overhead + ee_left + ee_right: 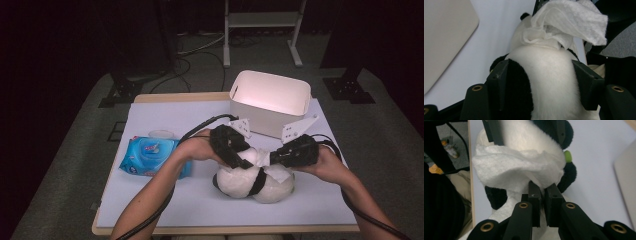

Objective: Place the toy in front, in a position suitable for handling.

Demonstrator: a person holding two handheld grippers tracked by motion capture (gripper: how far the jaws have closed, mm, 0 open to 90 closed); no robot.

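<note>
**Soft toy clamped, wipe pinched: handle both gently**

The black-and-white plush panda toy [252,182] lies on the white worktop [165,200], near its front edge and a little right of the middle, in front of the white open-topped plastic bin [270,102] that stands at the back edge. You are working a white crumpled wet wipe [516,171] against its fur.

Expect the panda to be light, soft and springy. It will squash and roll under pressure instead of resisting, so the hold belongs across a thick, rounded part of the body, not on an ear or a limb. Your left gripper [539,82] already has that: its jaws stand partly closed with the white-and-black body between them, the pads pressing into the fur on both sides. The wipe is thin, limp and probably damp; it should slide easily over plush but can tear or slip free if dragged hard. Your right gripper [542,195] has its jaws nearly together, pinching a fold of it near one edge, with the rest draped over the toy.

In the high view, your left hand [200,147] comes in from the left and angles the gripper down onto the panda's upper part. Your right hand [325,162] approaches from the right, with the gripper roughly level and pointing left. The blue soft-pack of wet wipes [150,156] lies towards the worktop's left edge.
</note>
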